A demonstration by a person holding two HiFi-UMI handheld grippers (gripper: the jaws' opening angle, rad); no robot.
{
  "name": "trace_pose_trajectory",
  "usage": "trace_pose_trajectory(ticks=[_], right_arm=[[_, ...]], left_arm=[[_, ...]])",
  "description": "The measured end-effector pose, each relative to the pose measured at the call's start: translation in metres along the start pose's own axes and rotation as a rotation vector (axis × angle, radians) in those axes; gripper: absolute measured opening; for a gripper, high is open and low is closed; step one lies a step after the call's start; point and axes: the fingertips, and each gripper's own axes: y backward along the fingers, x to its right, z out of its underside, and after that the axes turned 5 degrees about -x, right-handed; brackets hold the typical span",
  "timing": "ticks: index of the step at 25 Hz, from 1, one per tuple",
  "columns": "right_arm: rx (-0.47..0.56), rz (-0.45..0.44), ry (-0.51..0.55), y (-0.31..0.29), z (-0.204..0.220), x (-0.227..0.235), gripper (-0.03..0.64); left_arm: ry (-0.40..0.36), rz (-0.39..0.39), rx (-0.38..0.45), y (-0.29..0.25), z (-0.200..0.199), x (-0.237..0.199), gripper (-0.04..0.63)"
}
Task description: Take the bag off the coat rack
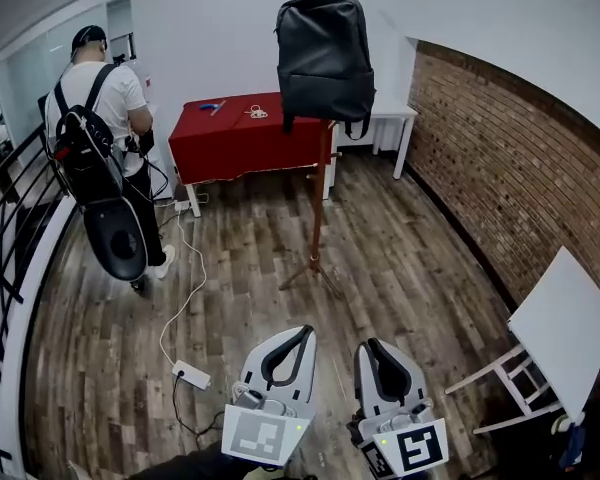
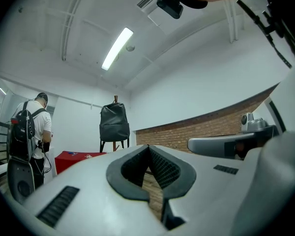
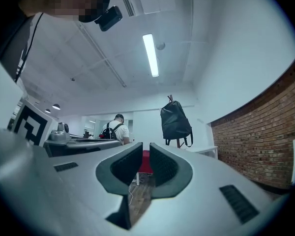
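No word, brand name or number is showing clearly enough to be read in any of the views. The only printed signs are sitting well in front of the coat rack (image 1: pixel 318 208): the marker cube (image 1: pixel 265 435) of the left gripper (image 1: pixel 302 332) and the marker cube (image 1: pixel 418 449) of the right gripper (image 1: pixel 372 344) are each carrying a black square pattern on a white field, which is a code pattern and not letters. In the right gripper view one such pattern is also showing, at the left edge.
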Motion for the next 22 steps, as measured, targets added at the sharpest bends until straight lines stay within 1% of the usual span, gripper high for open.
trace_pose_trajectory(ticks=[3,7,11,14,17,22], right_arm=[[0.019,-0.006,0.018,-0.039,0.002,0.013,0.035],[-0.002,0.009,0.020,-0.092,0.011,0.025,0.035],[-0.022,0.028,0.038,-0.140,0.014,0.032,0.035],[-0.041,0.037,0.049,-0.174,0.013,0.036,0.035],[-0.062,0.042,0.061,-0.195,0.016,0.039,0.035],[-0.065,0.056,0.075,-0.211,0.015,0.049,0.035]], left_arm=[[0.018,0.008,0.023,-0.032,0.002,-0.033,0.009],[0.028,0.005,0.015,-0.067,0.012,-0.077,0.009],[0.032,0.022,-0.025,-0.092,0.021,-0.108,0.009],[0.047,0.019,-0.004,-0.113,0.017,-0.133,0.009],[0.064,0.020,0.013,-0.128,0.019,-0.146,0.009],[0.074,0.044,0.011,-0.148,0.024,-0.150,0.009]])
